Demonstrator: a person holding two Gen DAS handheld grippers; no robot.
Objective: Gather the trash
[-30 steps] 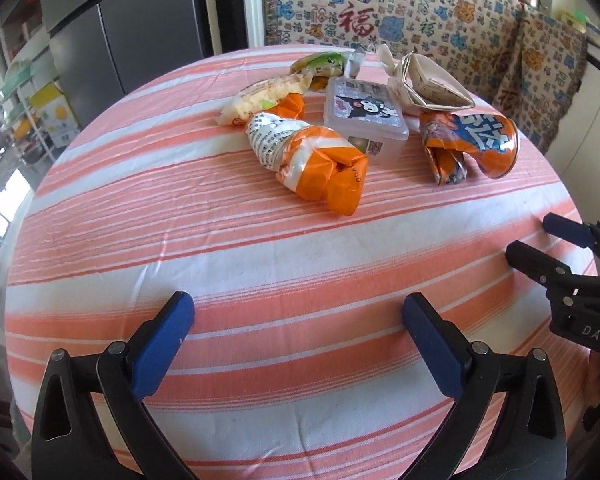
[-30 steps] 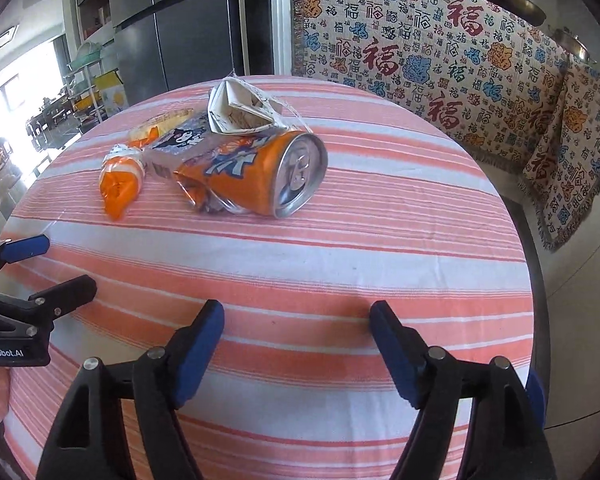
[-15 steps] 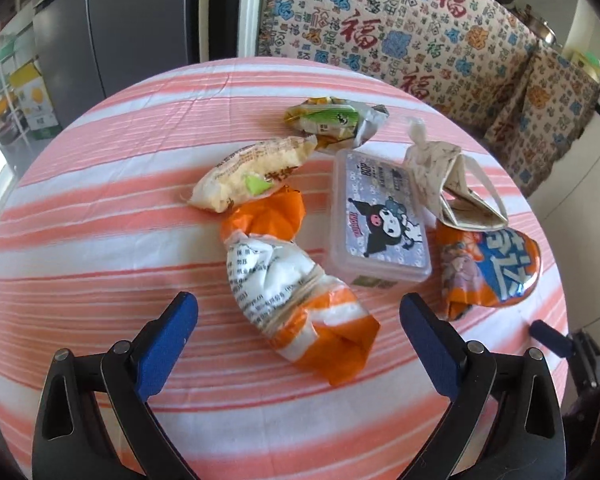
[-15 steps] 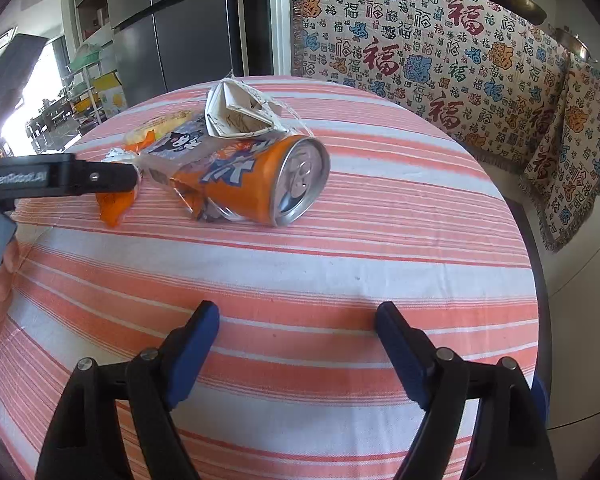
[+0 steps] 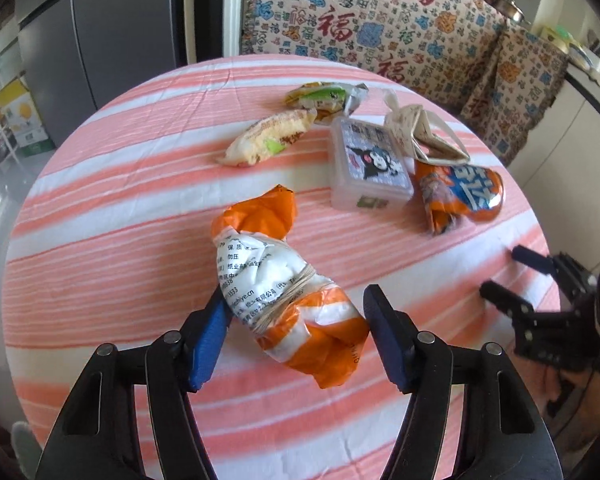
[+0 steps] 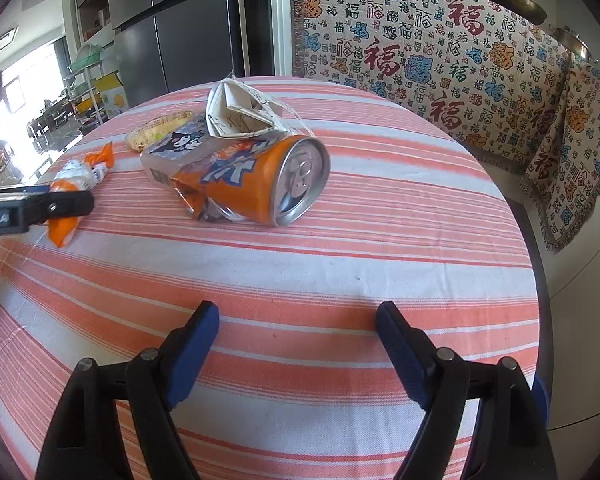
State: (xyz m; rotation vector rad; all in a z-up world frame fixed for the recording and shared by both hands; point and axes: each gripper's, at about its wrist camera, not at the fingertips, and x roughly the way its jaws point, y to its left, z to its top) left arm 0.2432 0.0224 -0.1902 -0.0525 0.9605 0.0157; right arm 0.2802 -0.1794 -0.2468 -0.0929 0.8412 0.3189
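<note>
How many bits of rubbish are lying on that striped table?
6: an orange-and-white wrapper between the left gripper's fingers, a yellow snack packet, a green packet behind it, a plastic box, folded paper, a crushed can. More may hide behind.

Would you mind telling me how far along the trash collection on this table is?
Nothing looks collected yet. The left gripper has just been closing around the orange-and-white wrapper; whether both fingers press it is unclear. The right gripper is open and empty. Crushed can, plastic box, folded paper and two snack packets remain.
</note>
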